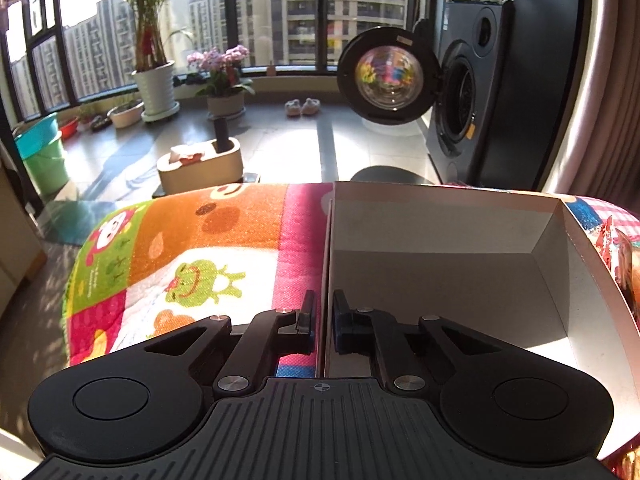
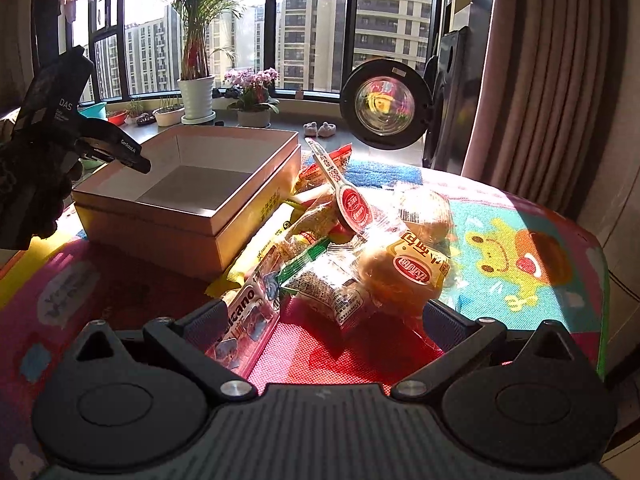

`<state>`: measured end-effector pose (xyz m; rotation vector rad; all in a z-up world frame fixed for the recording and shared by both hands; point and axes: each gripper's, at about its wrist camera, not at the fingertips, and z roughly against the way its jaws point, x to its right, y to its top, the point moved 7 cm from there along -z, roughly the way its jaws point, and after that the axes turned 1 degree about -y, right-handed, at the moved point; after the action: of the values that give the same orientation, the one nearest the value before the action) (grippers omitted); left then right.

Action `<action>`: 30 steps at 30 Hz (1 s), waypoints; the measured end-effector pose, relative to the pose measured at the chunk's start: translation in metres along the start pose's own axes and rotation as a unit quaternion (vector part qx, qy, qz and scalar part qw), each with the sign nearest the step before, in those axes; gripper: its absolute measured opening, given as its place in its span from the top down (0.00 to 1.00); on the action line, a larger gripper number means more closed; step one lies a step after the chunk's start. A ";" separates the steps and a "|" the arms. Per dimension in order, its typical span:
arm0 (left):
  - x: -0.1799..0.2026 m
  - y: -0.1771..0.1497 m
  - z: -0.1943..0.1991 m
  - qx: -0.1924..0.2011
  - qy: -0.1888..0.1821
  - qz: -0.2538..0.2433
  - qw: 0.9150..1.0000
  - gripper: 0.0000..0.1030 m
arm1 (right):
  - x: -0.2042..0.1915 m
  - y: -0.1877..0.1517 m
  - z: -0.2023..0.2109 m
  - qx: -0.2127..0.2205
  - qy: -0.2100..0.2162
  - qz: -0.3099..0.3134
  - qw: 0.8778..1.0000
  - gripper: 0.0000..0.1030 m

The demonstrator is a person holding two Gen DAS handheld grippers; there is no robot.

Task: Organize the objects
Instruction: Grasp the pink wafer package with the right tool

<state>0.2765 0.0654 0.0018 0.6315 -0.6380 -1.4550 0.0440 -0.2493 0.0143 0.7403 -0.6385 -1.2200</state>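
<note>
The box [image 2: 188, 184] sits open and empty on the desk [image 2: 520, 248], on the cartoon-print mat, with the heap of snack packets [image 2: 340, 248] piled against its right-hand wall. Your left gripper [image 1: 320, 322] has its jaws pinched on the box's left wall, one finger outside over the mat and one inside, so it steadies the box. Keep that hold square to the wall; thin cardboard will buckle if you twist or lean on it.

Your right gripper [image 2: 326, 322] has its jaws spread wide, low over the mat at the near edge of the heap, with nothing between them yet. The step in hand looks to be picking the first packet. I'd go for the bun packet [image 2: 404, 268] nearest the right finger: it is soft and rounded, so close gently across its middle and let the wrapper take the grip without crushing the bread. The clear film is glossy and likely slippery, and the packets overlap, so lift straight up and slowly to avoid dragging its neighbours.

The yellow bar [image 2: 264, 236] leaning on the box is long and stiff, best taken across its narrow width. The red spoon-shaped packet [image 2: 344, 192] rests on top of the heap and could slide off. The box floor is flat and bare, so lay things side by side from the far wall.
</note>
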 end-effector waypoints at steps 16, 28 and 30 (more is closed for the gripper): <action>0.003 -0.008 0.018 0.005 -0.016 0.015 1.000 0.91 | 0.011 0.005 -0.007 -0.014 -0.051 0.000 0.999 0.36; 0.006 -0.012 0.018 0.009 -0.009 -0.007 1.000 0.91 | -0.012 -0.005 0.009 -0.006 -0.021 0.045 0.999 0.39; 0.005 -0.013 0.016 0.004 -0.010 -0.004 1.000 0.91 | -0.023 0.003 0.006 -0.009 0.000 0.040 0.999 0.40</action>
<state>0.2562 0.0604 0.0036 0.6259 -0.6579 -1.4683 0.0356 -0.2275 0.0191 0.6948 -0.6504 -1.1506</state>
